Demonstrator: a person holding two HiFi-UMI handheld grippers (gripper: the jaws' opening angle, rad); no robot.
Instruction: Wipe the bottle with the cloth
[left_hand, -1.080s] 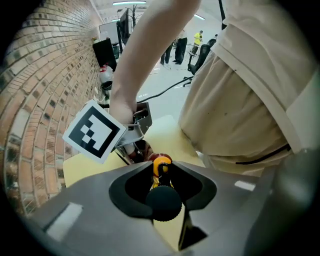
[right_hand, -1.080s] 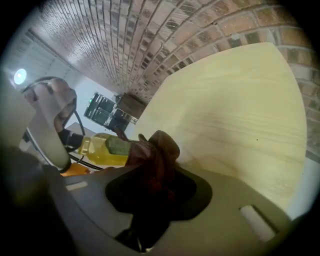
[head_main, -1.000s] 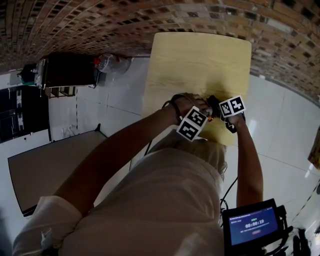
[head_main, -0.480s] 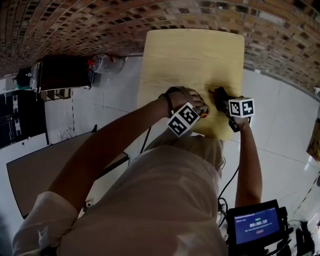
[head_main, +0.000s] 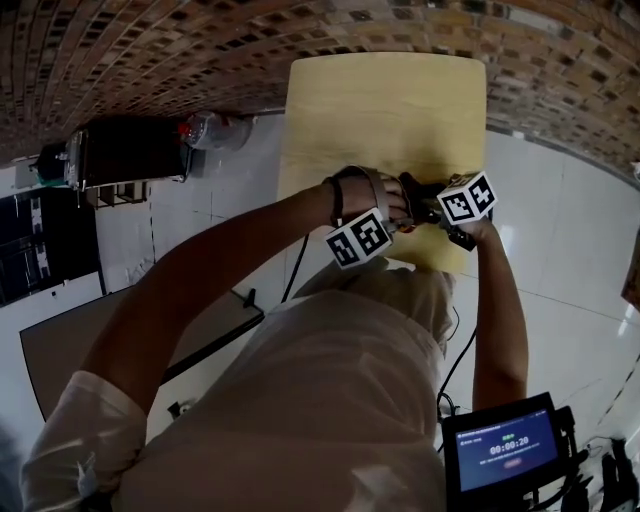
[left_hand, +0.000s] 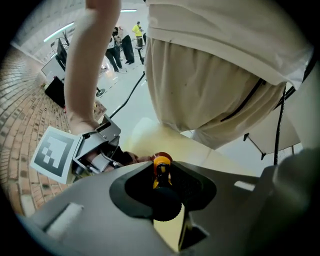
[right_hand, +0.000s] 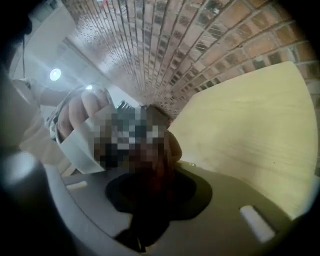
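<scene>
The bottle sits between the jaws of the left gripper. It is small, with a black ribbed part nearest the camera and a yellow and orange part beyond. The jaws stand partly apart and press on it from both sides, holding it over the near edge of the table, roughly midway along that edge. The gripper points steeply down at the table.

The right gripper is over the same near edge, just to the right of the left one, and its marker cube is tilted. Its jaws are closed on the cloth, a dark reddish-brown fold that runs through the jaw gap and on toward the bottle. Whether the cloth touches the bottle at this moment cannot be made out.

From the two grippers the pale yellow table top runs bare to its far edge, which lies against the brick wall. White tiled floor borders the table's left and right edges. Well to the left of the table, against the wall, stands a dark cabinet. Left of the table's near corner, and nearer the person, lies a grey board. On the right, below the table's near edge, a small lit screen sits at the person's side.
</scene>
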